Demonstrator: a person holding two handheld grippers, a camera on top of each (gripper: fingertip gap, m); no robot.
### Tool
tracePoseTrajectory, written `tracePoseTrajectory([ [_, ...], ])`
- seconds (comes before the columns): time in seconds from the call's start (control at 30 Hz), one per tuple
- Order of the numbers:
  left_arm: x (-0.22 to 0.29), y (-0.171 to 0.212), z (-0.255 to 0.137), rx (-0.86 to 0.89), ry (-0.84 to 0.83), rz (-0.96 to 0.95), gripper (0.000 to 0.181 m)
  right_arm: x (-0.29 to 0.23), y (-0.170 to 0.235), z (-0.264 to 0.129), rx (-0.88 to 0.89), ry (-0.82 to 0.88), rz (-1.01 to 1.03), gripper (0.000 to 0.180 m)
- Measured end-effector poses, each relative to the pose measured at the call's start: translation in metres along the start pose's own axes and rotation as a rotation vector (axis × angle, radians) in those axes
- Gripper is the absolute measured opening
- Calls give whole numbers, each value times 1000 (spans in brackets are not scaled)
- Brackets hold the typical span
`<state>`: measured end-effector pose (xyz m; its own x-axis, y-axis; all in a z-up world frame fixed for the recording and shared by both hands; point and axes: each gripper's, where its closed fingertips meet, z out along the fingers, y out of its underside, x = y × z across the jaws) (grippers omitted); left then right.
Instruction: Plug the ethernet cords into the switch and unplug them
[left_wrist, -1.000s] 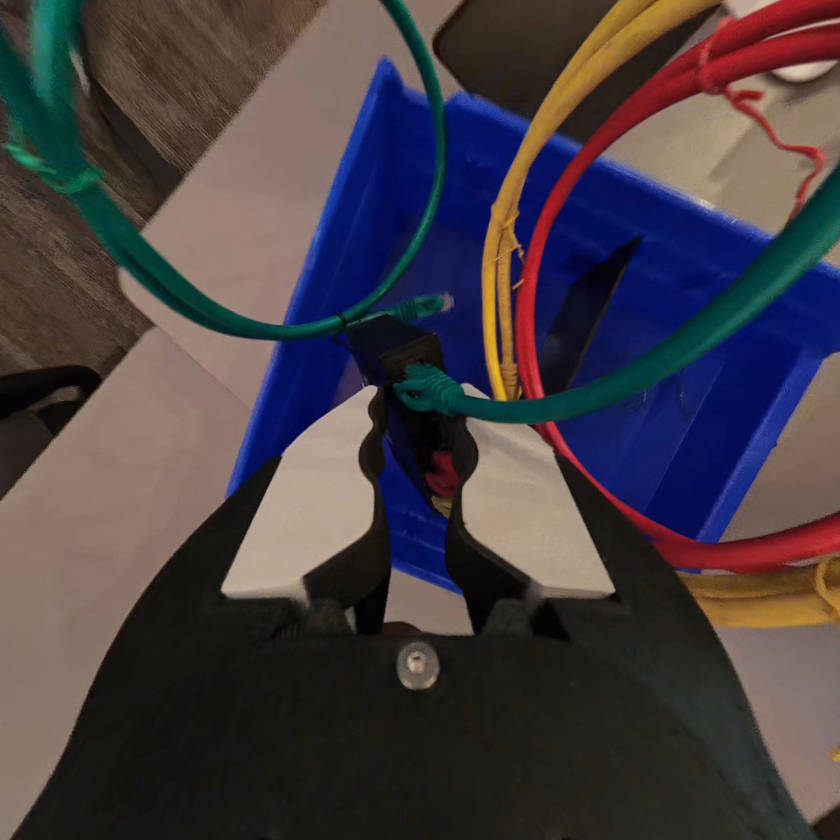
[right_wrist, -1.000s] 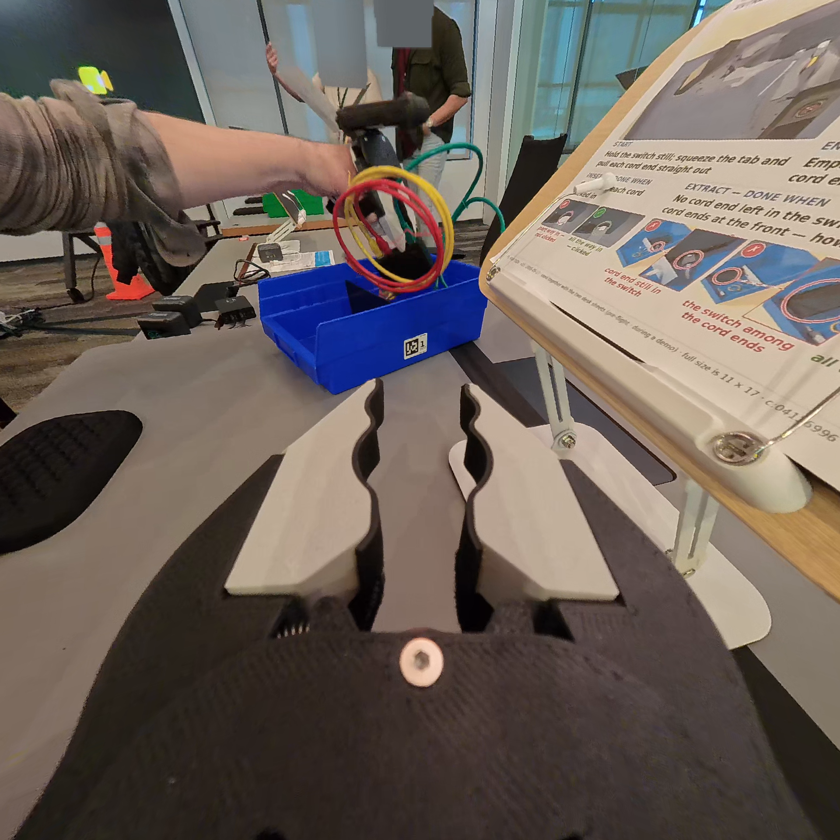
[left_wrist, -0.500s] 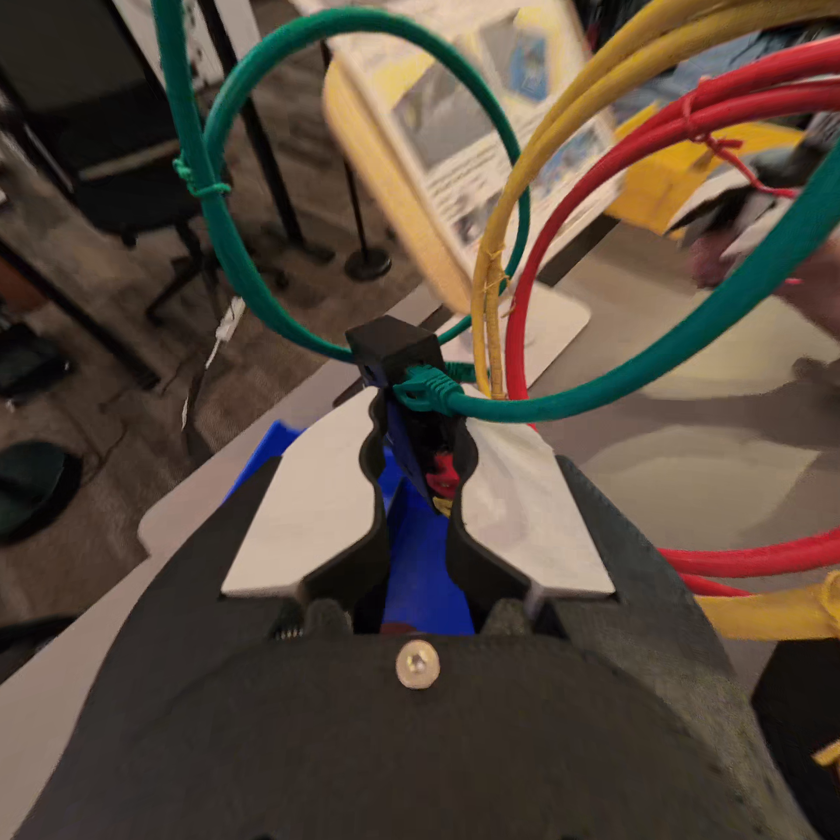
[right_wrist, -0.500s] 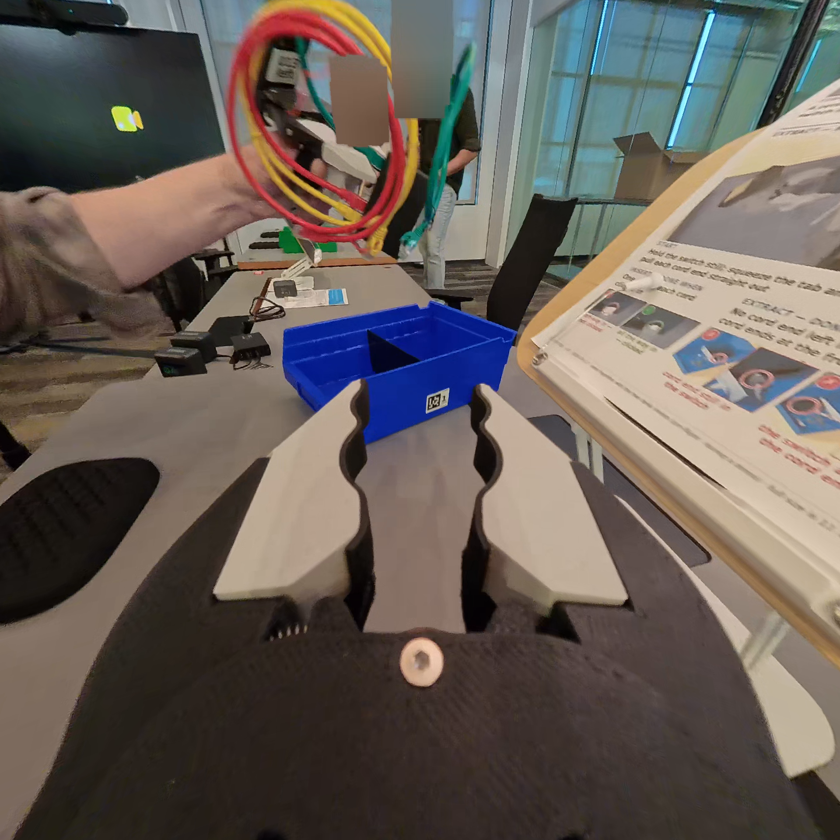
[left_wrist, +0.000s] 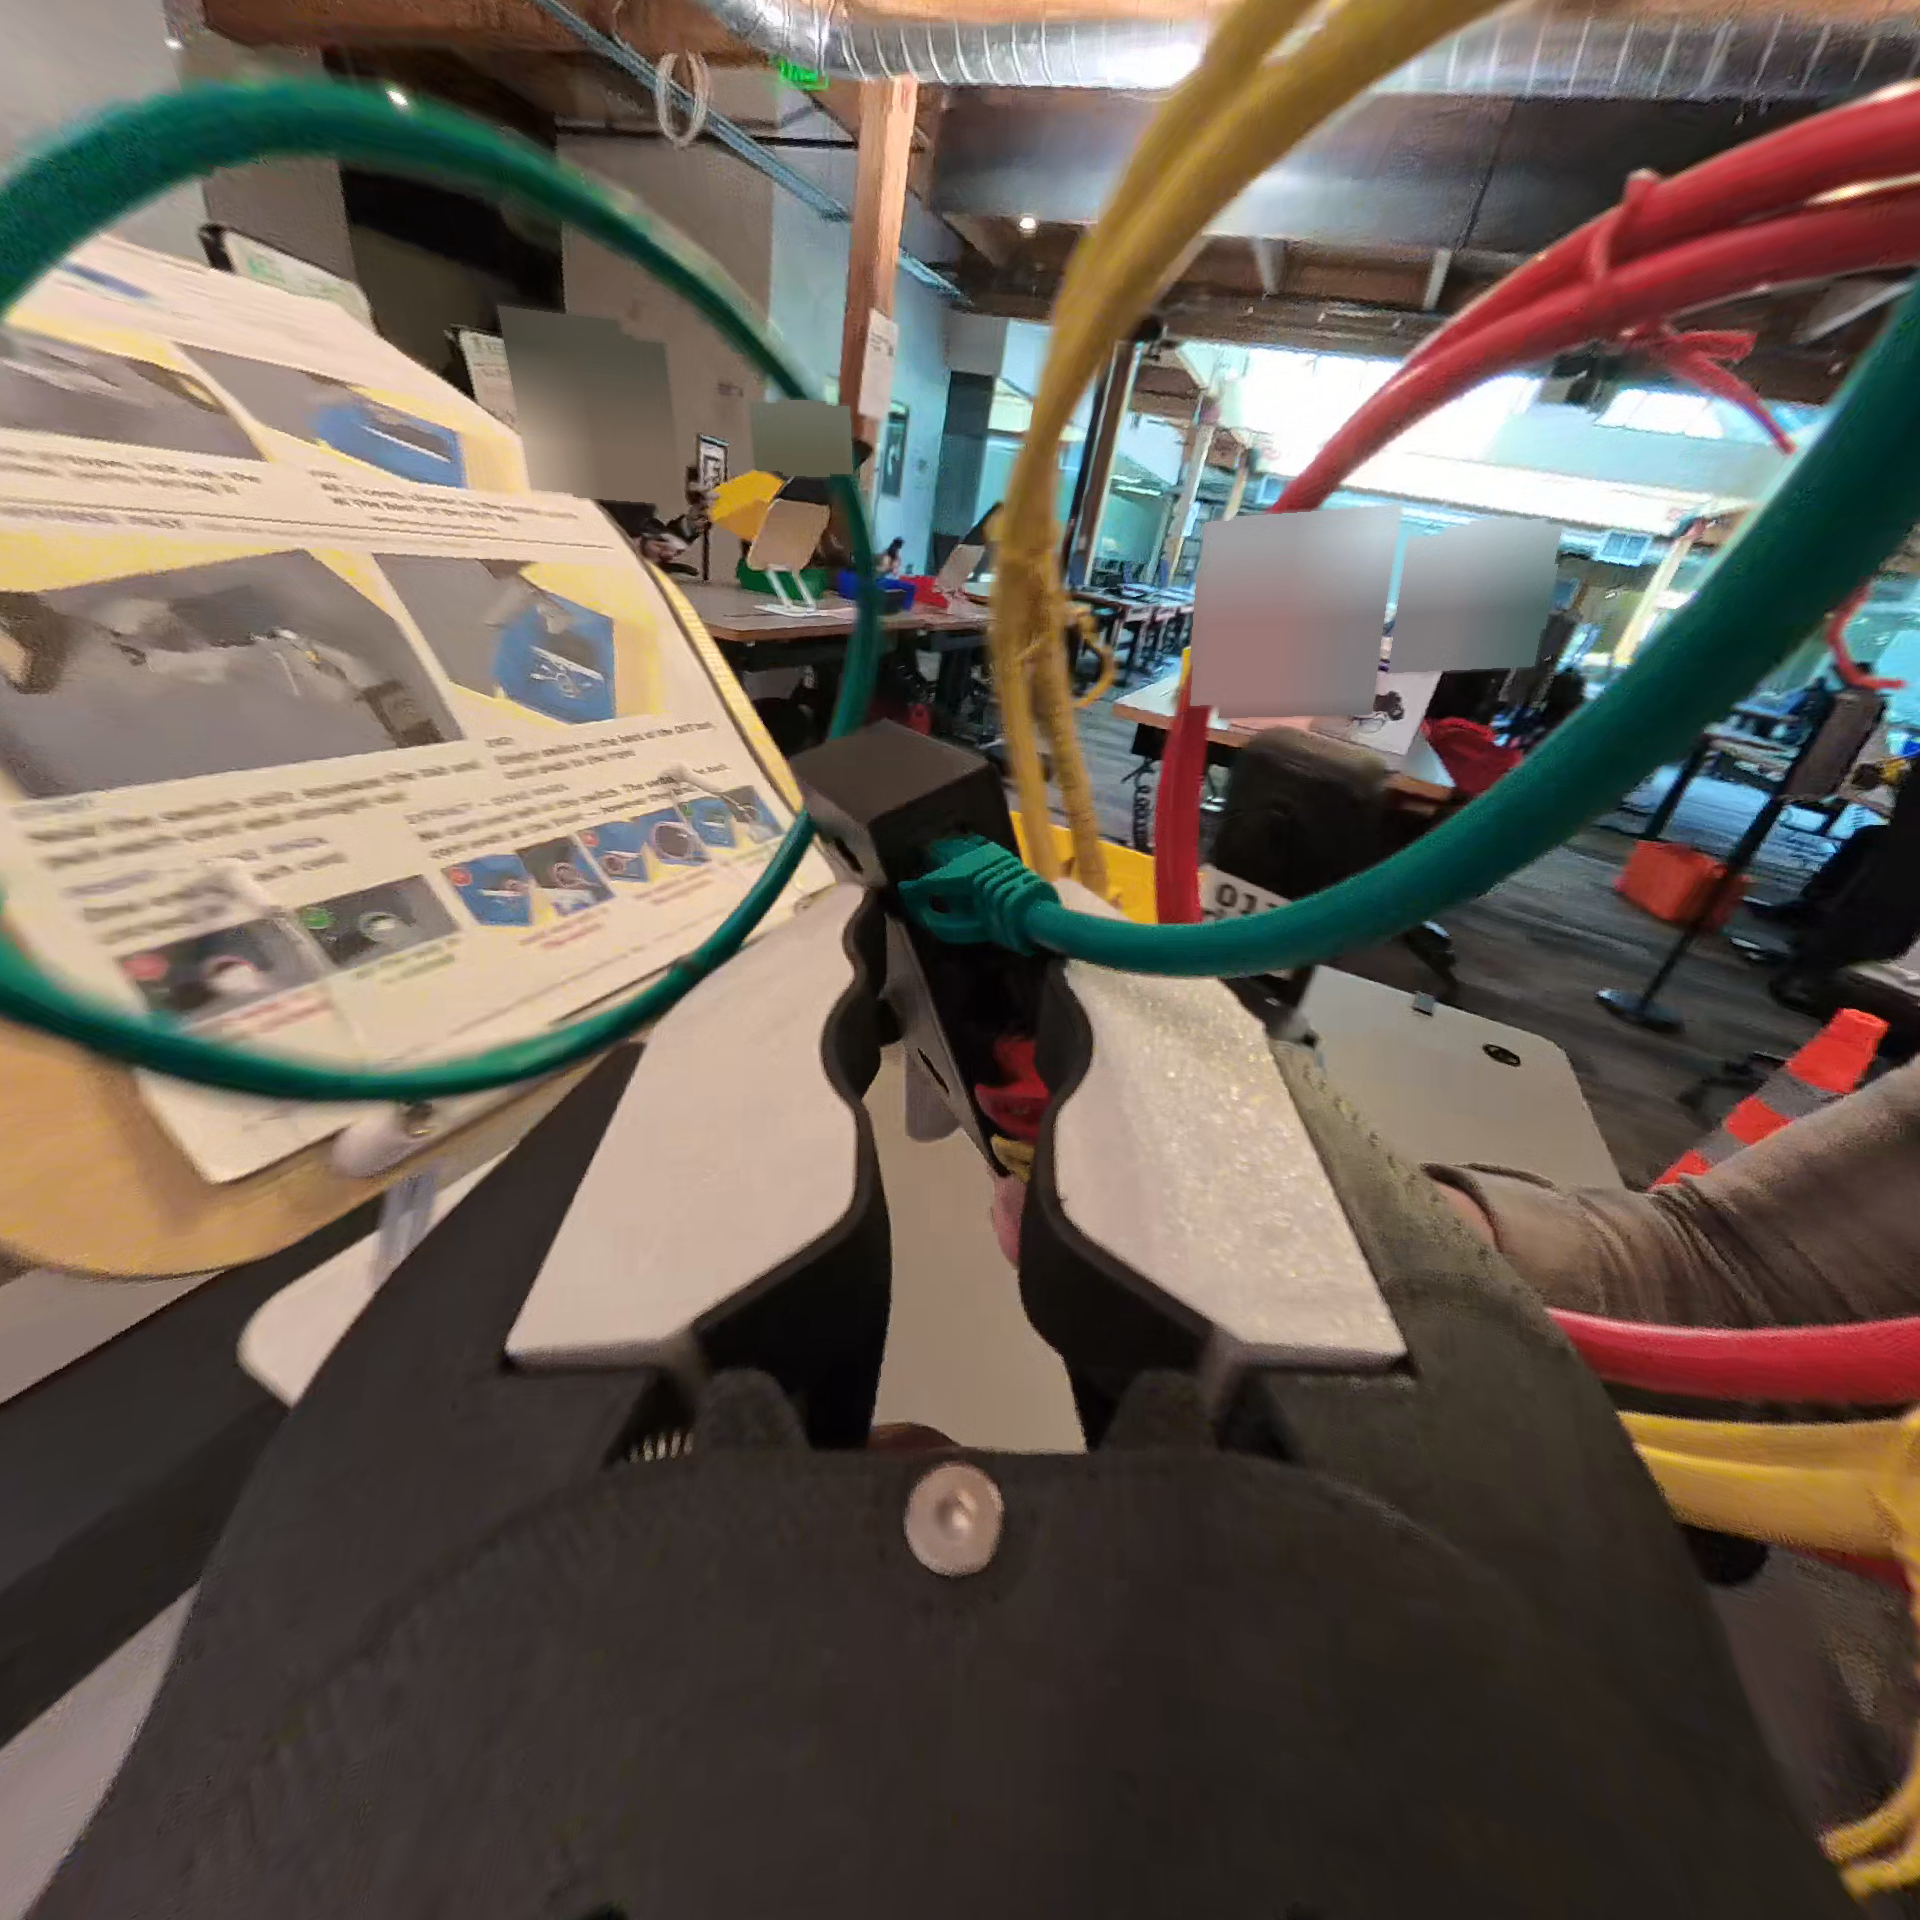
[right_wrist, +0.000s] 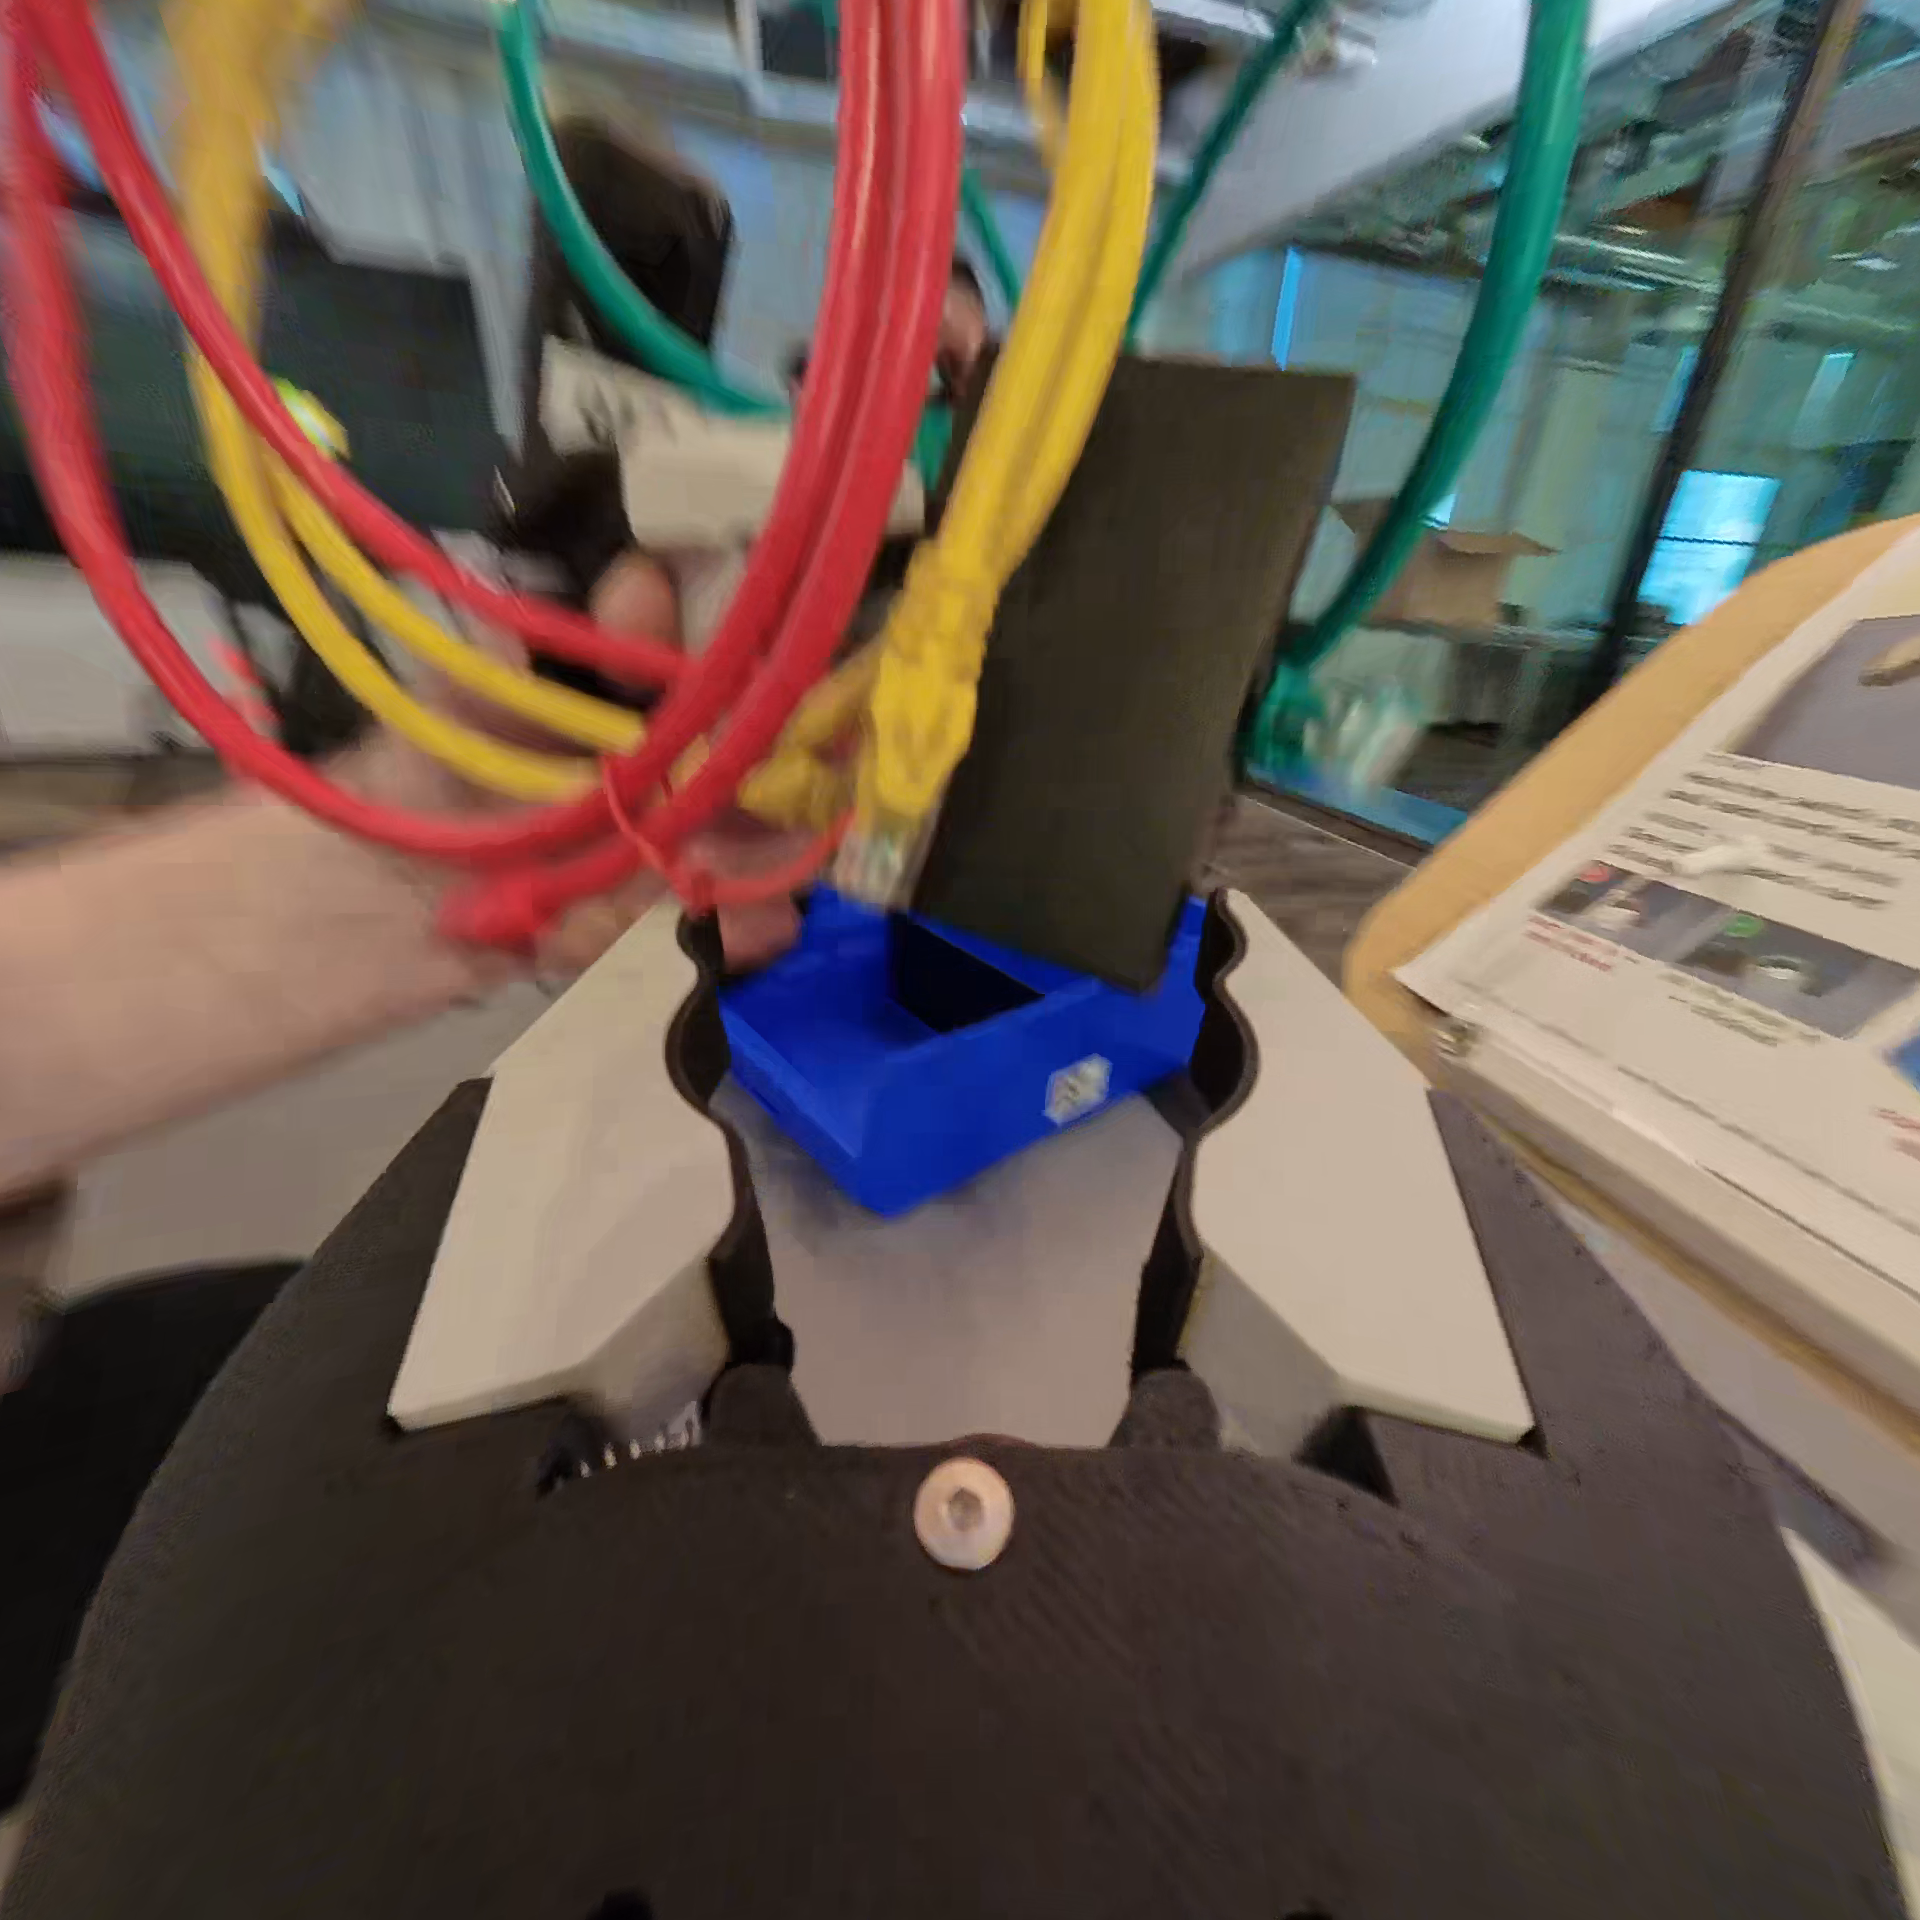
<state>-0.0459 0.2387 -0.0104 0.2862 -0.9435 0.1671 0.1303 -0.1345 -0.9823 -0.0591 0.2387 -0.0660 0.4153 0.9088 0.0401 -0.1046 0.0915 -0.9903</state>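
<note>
My left gripper (left_wrist: 956, 966) is shut on the black switch (left_wrist: 904, 790) and holds it up in the air. A green plug (left_wrist: 971, 888) sits in the switch, and its green cord (left_wrist: 1455, 862) loops around. Yellow cords (left_wrist: 1039, 582) and red cords (left_wrist: 1558, 312) also loop from the switch; their plugs show between my fingers. In the right wrist view the switch (right_wrist: 1122, 644) hangs tilted just beyond my right gripper (right_wrist: 961, 1029), which is open wide and empty. A loose yellow plug (right_wrist: 914, 707) dangles beside the switch, among red (right_wrist: 862, 416) and green (right_wrist: 1496, 364) loops.
A blue bin (right_wrist: 935, 1112) with a black divider stands on the grey table (right_wrist: 935, 1299) beyond my right gripper. An instruction board (right_wrist: 1714, 831) on a stand is to the right; it also shows in the left wrist view (left_wrist: 312, 675). A bare forearm (right_wrist: 208, 987) reaches in from the left. About 6 centimeters separates my left fingertips from my right.
My left gripper lifted the switch and cords out of the blue bin and swung them close in front of my right gripper. My right gripper opened wider.
</note>
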Motion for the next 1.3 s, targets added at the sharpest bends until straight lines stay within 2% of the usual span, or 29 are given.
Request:
tracePoseTrajectory([
  [0.1, 14, 7, 12, 37, 86, -41, 26, -7, -25, -15, 180, -212, 251, 77],
  [0.17, 27, 4, 15, 78, 165, -49, 26, -7, -42, -33, 295, -377, 416, 42],
  [0.2, 32, 5, 17, 83, 196, -53, 26, -9, -46, -40, 320, -458, 479, 34],
  [0.27, 37, 5, 21, 99, 211, -37, 26, -12, -50, -46, 337, -534, 528, 31],
  [0.4, 40, 6, 28, 115, 216, -28, 26, -9, -53, -53, 350, -558, 548, 29],
  [0.47, 40, 8, 31, 84, 218, -29, 29, -8, -55, -57, 326, -553, 524, 28],
  [0.6, 32, 19, 17, -9, 188, -83, 62, 9, -60, -75, 269, -489, 450, 27],
  [0.67, 28, 33, 3, -88, 161, -101, 61, 17, -56, -85, 191, -447, 382, 27],
  [0.8, 9, 66, -43, -261, -26, -63, 56, 23, -52, -105, 34, -388, 258, 27],
  [0.93, 16, 60, -93, -283, -158, 8, 60, 17, -38, -120, -165, -359, 145, 26],
  [1.03, 28, 45, -114, -337, -248, 141, 65, 8, -22, -126, -305, -365, 61, 26],
  [1.13, 48, 32, -107, -408, -235, 234, 71, -8, -7, -129, -424, -407, -29, 26],
  [1.3, 75, 40, -56, -618, -135, 363, 80, -29, 3, -121, -545, -416, -200, 26],
])
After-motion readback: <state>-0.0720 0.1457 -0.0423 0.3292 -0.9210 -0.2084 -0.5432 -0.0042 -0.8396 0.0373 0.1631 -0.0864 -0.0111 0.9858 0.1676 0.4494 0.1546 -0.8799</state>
